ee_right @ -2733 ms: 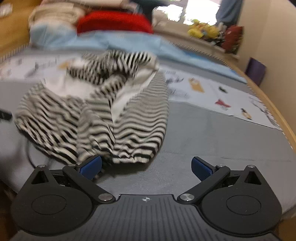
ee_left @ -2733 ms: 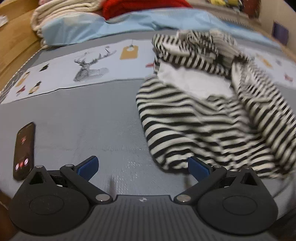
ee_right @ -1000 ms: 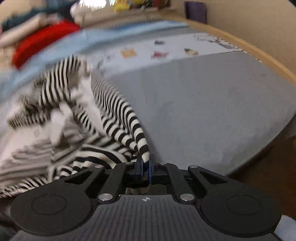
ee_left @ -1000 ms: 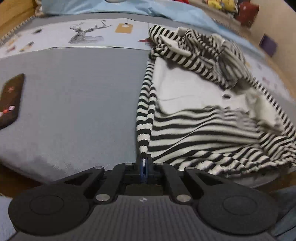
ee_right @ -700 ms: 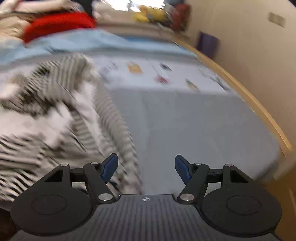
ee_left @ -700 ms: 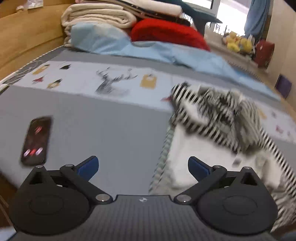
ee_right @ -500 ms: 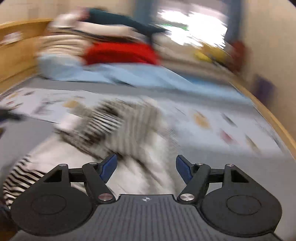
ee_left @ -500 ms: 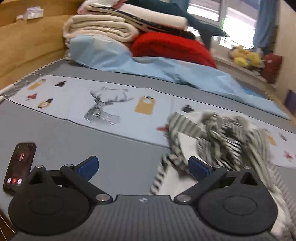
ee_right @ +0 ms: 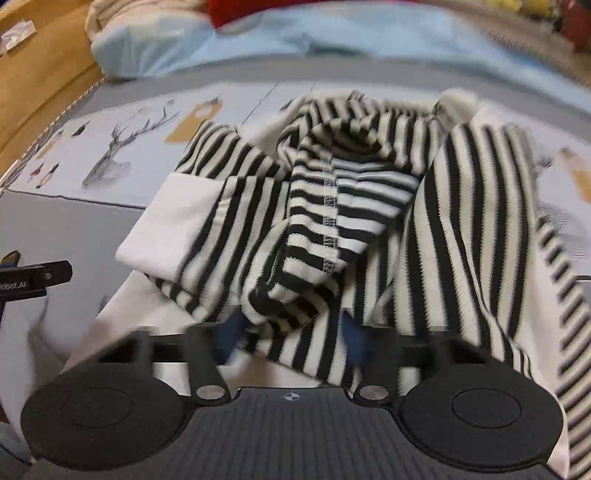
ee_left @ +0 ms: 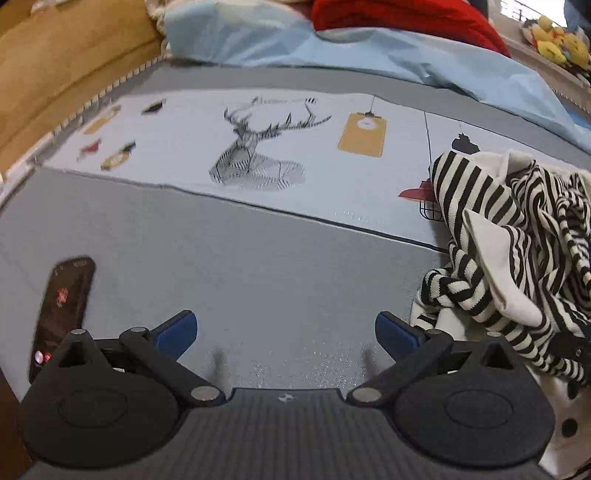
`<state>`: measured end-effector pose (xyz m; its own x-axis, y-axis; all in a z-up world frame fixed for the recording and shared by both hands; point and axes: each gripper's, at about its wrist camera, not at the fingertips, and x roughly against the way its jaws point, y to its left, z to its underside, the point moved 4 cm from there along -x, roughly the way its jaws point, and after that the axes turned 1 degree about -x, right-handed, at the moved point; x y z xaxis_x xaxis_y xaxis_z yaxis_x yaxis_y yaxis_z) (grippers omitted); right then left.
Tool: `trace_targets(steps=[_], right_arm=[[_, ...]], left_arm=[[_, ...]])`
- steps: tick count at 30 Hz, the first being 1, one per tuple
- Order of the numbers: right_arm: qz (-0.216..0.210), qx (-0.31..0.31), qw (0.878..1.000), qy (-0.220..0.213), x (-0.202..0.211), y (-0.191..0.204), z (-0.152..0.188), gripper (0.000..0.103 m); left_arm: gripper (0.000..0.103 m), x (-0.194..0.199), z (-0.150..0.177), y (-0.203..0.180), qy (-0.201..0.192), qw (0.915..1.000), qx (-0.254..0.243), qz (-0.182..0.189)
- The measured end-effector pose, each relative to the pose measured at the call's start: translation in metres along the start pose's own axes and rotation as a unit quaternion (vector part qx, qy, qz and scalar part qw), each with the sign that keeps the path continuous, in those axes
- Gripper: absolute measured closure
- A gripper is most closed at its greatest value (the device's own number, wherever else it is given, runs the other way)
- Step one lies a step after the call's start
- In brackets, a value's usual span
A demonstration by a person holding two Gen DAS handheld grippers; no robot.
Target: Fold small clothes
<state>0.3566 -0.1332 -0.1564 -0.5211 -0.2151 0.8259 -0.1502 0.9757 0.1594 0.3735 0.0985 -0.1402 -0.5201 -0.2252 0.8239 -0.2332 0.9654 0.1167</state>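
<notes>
A black-and-white striped garment (ee_right: 351, 206) with a white lining lies crumpled on the grey bedspread (ee_left: 258, 266). In the left wrist view it sits at the right (ee_left: 517, 236). My left gripper (ee_left: 286, 332) is open and empty over bare bedspread, left of the garment. My right gripper (ee_right: 291, 341) is low over the garment's near edge, blurred by motion. Its blue pads (ee_right: 352, 341) stand partly apart with a striped fold between them. Part of the left gripper (ee_right: 33, 280) shows at the left edge of the right wrist view.
A dark phone (ee_left: 62, 310) lies on the bedspread at the left. A pale blue printed strip with a deer (ee_left: 258, 155) runs across the bed. Blue bedding (ee_left: 332, 40), a red pillow (ee_left: 399, 14) and a wooden bed frame (ee_left: 55, 74) lie behind.
Both grippers, shut on the garment's near edge one second ago, let go and opened. The left moved left over bare bedspread. The right came down onto the garment and its jaws narrowed around a fold.
</notes>
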Motion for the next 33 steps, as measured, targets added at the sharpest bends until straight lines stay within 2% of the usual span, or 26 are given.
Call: trace_targets(steps=[1,2,3,7,9,11,12,15,16,17,18,19,22,25,26,27,29,31,33], right_arm=[[-0.009,-0.005,1.0,0.004,0.001,-0.002,0.0,0.066],[-0.008,-0.011,1.0,-0.003,0.003,-0.004,-0.005,0.091],[-0.003,-0.006,1.0,-0.014,0.007,-0.006,-0.009,0.098],[0.019,0.035,0.998,-0.045,0.023,-0.004,-0.012,0.097],[0.015,0.066,0.997,-0.042,0.024,-0.001,-0.007,0.089],[0.01,0.083,0.996,-0.034,0.012,0.008,-0.005,0.042],[0.011,0.089,0.995,-0.043,0.009,0.011,-0.004,0.038],[0.013,0.115,0.992,-0.049,0.0,0.025,0.004,0.036],[0.017,0.117,0.992,-0.042,-0.008,0.029,0.006,0.039],[0.024,0.118,0.992,-0.039,-0.013,0.031,0.009,0.065],[0.04,0.124,0.991,-0.035,-0.017,0.033,0.012,0.083],[0.046,0.129,0.99,-0.029,-0.016,0.034,0.013,0.089],[0.019,0.1,0.994,-0.043,0.014,0.031,0.01,0.093],[-0.036,0.057,0.997,-0.04,0.043,0.017,0.007,0.094],[-0.025,0.045,0.997,-0.05,0.05,0.011,0.005,0.103],[-0.012,0.047,0.997,-0.059,0.054,0.006,0.002,0.103],[0.003,0.051,0.996,-0.077,0.057,0.0,-0.003,0.103],[-0.009,0.045,0.996,-0.082,0.057,-0.002,-0.004,0.102],[-0.024,0.041,0.996,-0.076,0.052,0.002,-0.001,0.095]], left_arm=[[0.0,-0.002,-0.001,0.001,0.007,0.9999,0.005,0.007],[0.0,-0.001,0.001,0.002,0.009,0.9999,0.006,0.011],[0.0,-0.001,0.0,0.002,0.011,0.9999,0.006,0.012],[0.0,0.002,0.003,0.0,0.008,0.9999,-0.002,0.01],[0.0,0.005,0.004,-0.002,0.009,0.9999,0.001,0.009],[0.0,0.004,0.004,-0.004,0.011,0.9999,0.004,0.009],[0.0,0.003,0.004,-0.006,0.011,0.9999,0.004,0.009],[0.0,0.001,0.004,-0.011,0.013,0.9999,0.001,0.009],[0.0,-0.001,0.005,-0.013,0.015,0.9999,-0.002,0.007],[0.0,-0.003,0.005,-0.014,0.017,0.9998,-0.005,0.004],[0.0,-0.004,0.005,-0.014,0.019,0.9998,-0.007,0.001],[0.0,-0.006,0.006,-0.014,0.021,0.9998,-0.007,-0.002],[0.0,-0.008,0.006,-0.012,0.022,0.9997,-0.002,-0.006],[0.0,-0.009,0.006,-0.014,0.028,0.9996,0.005,-0.005],[0.0,-0.009,0.006,-0.016,0.029,0.9996,0.005,-0.002],[0.0,-0.009,0.007,-0.019,0.031,0.9995,0.003,-0.001],[0.0,-0.008,0.008,-0.026,0.029,0.9996,-0.003,0.001],[0.0,-0.005,0.009,-0.033,0.02,0.9997,-0.012,0.005],[0.0,-0.003,0.01,-0.038,0.012,0.9996,-0.024,0.001]])
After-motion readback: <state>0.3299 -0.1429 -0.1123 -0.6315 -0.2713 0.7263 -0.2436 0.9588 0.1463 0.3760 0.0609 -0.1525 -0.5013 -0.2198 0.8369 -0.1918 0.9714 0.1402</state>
